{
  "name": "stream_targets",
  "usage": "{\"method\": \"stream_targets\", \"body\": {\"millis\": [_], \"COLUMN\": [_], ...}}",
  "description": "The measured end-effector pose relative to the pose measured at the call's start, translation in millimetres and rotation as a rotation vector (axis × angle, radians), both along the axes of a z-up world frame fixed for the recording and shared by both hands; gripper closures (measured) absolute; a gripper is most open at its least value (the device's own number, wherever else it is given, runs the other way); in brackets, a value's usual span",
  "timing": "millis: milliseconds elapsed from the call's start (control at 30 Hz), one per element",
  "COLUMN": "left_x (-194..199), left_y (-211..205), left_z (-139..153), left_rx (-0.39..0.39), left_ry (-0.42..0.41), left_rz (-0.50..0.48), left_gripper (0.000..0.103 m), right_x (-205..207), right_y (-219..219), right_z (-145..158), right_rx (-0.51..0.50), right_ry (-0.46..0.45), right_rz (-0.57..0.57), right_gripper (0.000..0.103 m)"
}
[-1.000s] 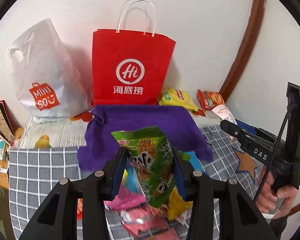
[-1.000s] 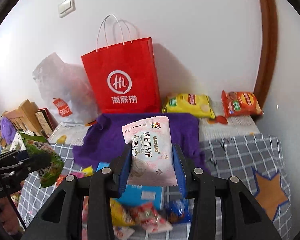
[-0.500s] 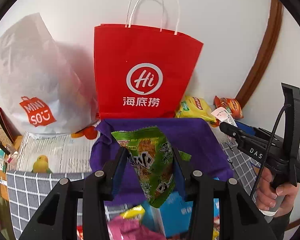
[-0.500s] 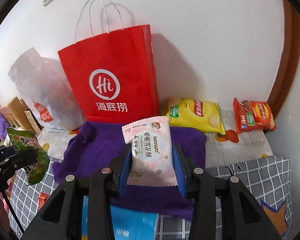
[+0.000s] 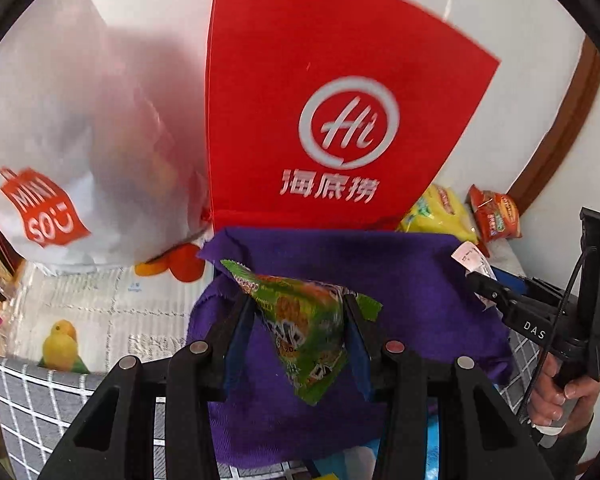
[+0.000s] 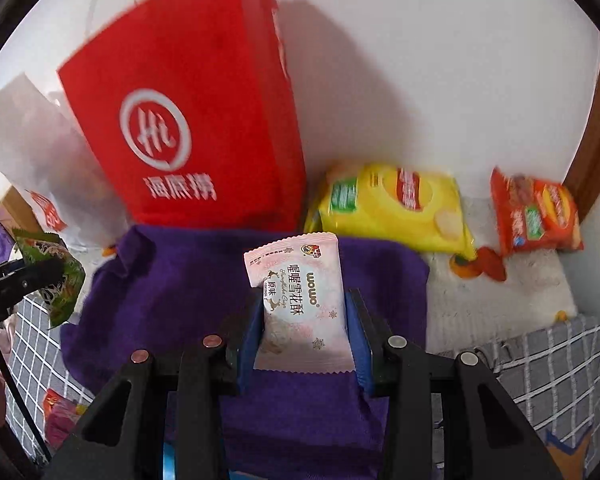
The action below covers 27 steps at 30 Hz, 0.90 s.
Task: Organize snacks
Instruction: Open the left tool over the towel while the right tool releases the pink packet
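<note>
My left gripper [image 5: 298,316] is shut on a green snack packet [image 5: 304,328] and holds it over the purple cloth [image 5: 400,276]. My right gripper [image 6: 304,312] is shut on a pink-white snack packet [image 6: 300,296], also above the purple cloth [image 6: 172,280]. The right gripper shows at the right of the left wrist view [image 5: 476,280] with the packet's edge in it. The left gripper with the green packet [image 6: 56,268] shows at the left of the right wrist view. A red paper bag [image 5: 332,120] stands just behind the cloth, against the wall.
A white Miniso plastic bag [image 5: 72,152] stands left of the red bag. A yellow chip bag [image 6: 392,204] and an orange chip bag [image 6: 536,212] lie at the back right. Loose snacks [image 6: 60,412] lie on the checked tablecloth [image 6: 548,364] at the lower left.
Both grippers have moved forward toward the red bag and the cloth, each still holding its packet. The bag and chip bags look much larger and closer.
</note>
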State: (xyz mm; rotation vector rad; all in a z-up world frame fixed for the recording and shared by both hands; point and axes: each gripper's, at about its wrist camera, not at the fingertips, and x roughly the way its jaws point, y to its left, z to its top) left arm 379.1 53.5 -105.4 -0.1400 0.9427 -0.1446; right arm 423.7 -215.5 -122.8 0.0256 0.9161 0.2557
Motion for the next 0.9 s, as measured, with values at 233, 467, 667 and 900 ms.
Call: {"method": "stream_targets", "body": {"millis": [233, 467, 667, 900], "left_x": [7, 10, 9, 7], "left_y": [-2, -3, -4, -6], "left_z": [-22, -33, -31, -24], "left_rx": [0.013, 0.008, -0.005, -0.006], "left_ry": [0.039, 0.059, 0.061, 0.056], "left_rz": [-0.015, -0.023, -0.032, -0.041], "left_gripper": [0.064, 0.064, 0.064, 0.063], "right_x": [11, 19, 23, 28], "right_y": [-4, -6, -8, -7], "right_z": [-21, -39, -46, -52], "right_rx": [-0.036, -0.054, -0.067, -0.071], "right_ry": [0.043, 0.089, 0.106, 0.125], "right_rz": [0.014, 0.019, 0.012, 0.015], "right_gripper": [0.063, 0.063, 0.062, 0.061]}}
